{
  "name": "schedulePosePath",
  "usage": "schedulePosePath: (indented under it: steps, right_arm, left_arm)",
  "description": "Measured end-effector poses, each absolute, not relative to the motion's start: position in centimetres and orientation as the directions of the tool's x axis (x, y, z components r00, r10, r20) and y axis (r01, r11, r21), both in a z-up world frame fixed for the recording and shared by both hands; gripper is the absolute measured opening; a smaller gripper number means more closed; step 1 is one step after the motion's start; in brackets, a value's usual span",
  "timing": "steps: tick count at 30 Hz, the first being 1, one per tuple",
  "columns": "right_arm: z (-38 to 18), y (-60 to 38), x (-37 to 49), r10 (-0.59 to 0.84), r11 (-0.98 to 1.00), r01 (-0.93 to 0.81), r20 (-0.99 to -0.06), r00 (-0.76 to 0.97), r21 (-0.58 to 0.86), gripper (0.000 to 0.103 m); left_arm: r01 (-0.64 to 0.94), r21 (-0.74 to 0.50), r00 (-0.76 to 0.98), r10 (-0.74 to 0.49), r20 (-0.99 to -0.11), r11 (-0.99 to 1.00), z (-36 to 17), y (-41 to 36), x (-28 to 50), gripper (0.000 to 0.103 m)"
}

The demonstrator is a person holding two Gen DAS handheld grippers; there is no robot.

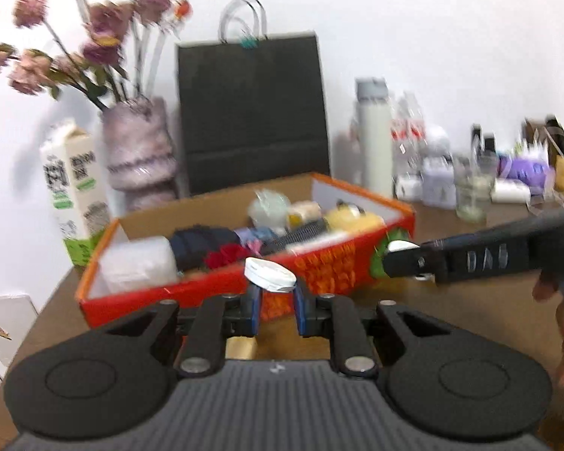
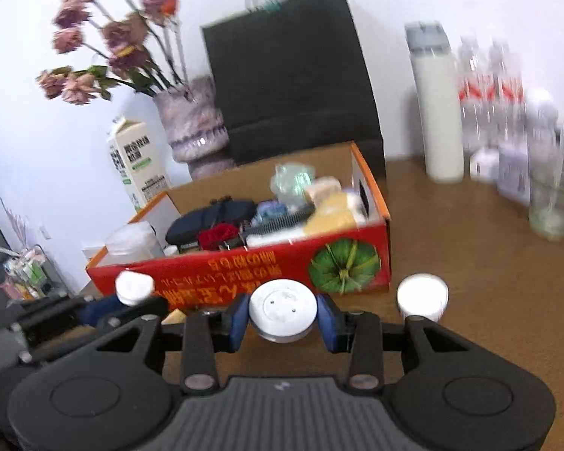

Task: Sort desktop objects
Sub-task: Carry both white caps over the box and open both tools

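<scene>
A red and orange cardboard box [image 1: 319,268] [image 2: 244,270] stands on the brown desk, filled with several items: a dark pouch [image 2: 210,220], a clear plastic tub [image 1: 137,263], a comb, yellow and white packs. My left gripper [image 1: 276,302] is shut on a small white oval object [image 1: 270,275], held in front of the box's near wall. My right gripper [image 2: 282,319] is shut on a round white disc [image 2: 282,310] near the box's front. The right gripper [image 1: 406,263] shows from the side in the left wrist view; the left gripper [image 2: 131,297] shows at the left of the right wrist view.
A black paper bag [image 1: 252,109], a vase of dried pink flowers [image 1: 139,146] and a milk carton [image 1: 73,188] stand behind the box. A white bottle [image 2: 438,112], water bottles, a glass [image 2: 552,203] and small packs line the right. A white round object [image 2: 423,297] sits to the right of my right gripper.
</scene>
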State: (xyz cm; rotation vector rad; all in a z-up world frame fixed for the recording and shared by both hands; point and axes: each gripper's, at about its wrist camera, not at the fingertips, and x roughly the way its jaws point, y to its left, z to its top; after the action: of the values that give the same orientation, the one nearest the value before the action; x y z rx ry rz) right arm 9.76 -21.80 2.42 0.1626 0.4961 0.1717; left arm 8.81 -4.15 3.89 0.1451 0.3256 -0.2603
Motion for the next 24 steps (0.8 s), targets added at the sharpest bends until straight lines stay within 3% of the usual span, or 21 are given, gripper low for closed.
schedulePosePath:
  steps: [4, 11, 19, 24]
  right_arm:
    - [3.2, -19.1, 7.8, 0.074, 0.994, -0.094, -0.318, 0.945, -0.05, 0.038]
    - [5.6, -18.8, 2.2, 0.1, 0.994, -0.11, -0.216, 0.971, -0.031, 0.038]
    - [4.5, -18.6, -6.3, 0.115, 0.993, -0.121, -0.277, 0.954, -0.005, 0.038]
    - [4.8, -17.9, -10.3, 0.157, 0.986, -0.167, -0.272, 0.949, -0.014, 0.038]
  left_arm:
    - [0.23, 0.08, 0.944, -0.202, -0.263, 0.97, 5.7, -3.6, 7.1, 0.018]
    - [0.154, 0.099, 0.956, -0.122, -0.268, 0.983, 7.4, -3.6, 1.2, 0.018]
    - [0.117, -0.015, 0.936, -0.116, -0.334, 0.993, 6.6, -3.1, -6.1, 0.018]
    - [0.08, -0.007, 0.95, -0.078, -0.301, 0.997, 7.4, -3.0, -10.1, 0.018]
